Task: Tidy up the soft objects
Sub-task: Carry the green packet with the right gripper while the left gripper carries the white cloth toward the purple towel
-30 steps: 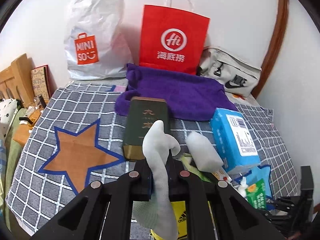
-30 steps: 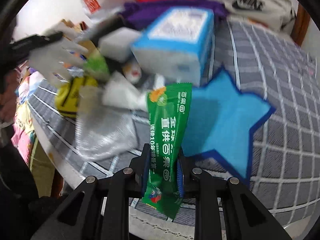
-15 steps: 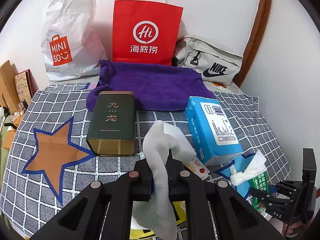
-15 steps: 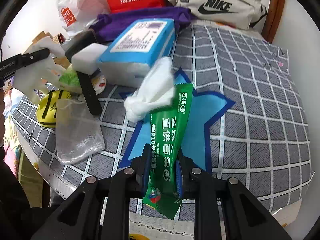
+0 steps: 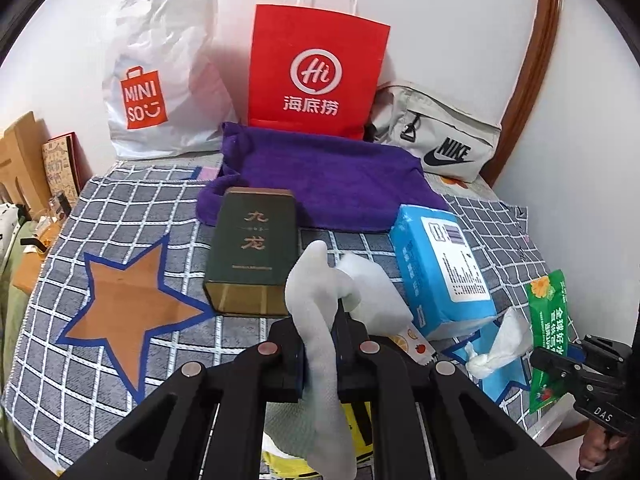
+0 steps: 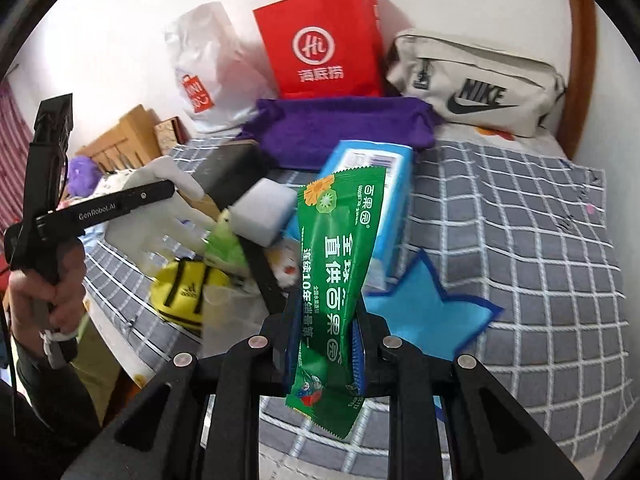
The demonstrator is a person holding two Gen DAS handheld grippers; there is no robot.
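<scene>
My left gripper (image 5: 320, 344) is shut on a white glove (image 5: 316, 320), held above the checked cloth (image 5: 132, 216); the glove (image 6: 160, 216) also shows at the left of the right wrist view. My right gripper (image 6: 324, 328) is shut on a green snack packet (image 6: 336, 276), raised over the blue star patch (image 6: 420, 312); the packet (image 5: 548, 320) also shows at the right of the left wrist view. A purple towel (image 5: 332, 176) lies at the back. A crumpled white tissue (image 5: 500, 344) lies by the blue tissue pack (image 5: 440, 272).
A dark green tin (image 5: 252, 252) lies mid-table. A white sponge block (image 6: 264, 212), a yellow Adidas pouch (image 6: 188, 288) and a clear bag lie near the front. A Miniso bag (image 5: 160, 72), a red paper bag (image 5: 316, 72) and a Nike pouch (image 5: 440, 136) stand along the wall.
My right gripper has risen and tilted up with the green packet, so the back wall now shows. My left gripper has stayed shut on the glove and shifted little.
</scene>
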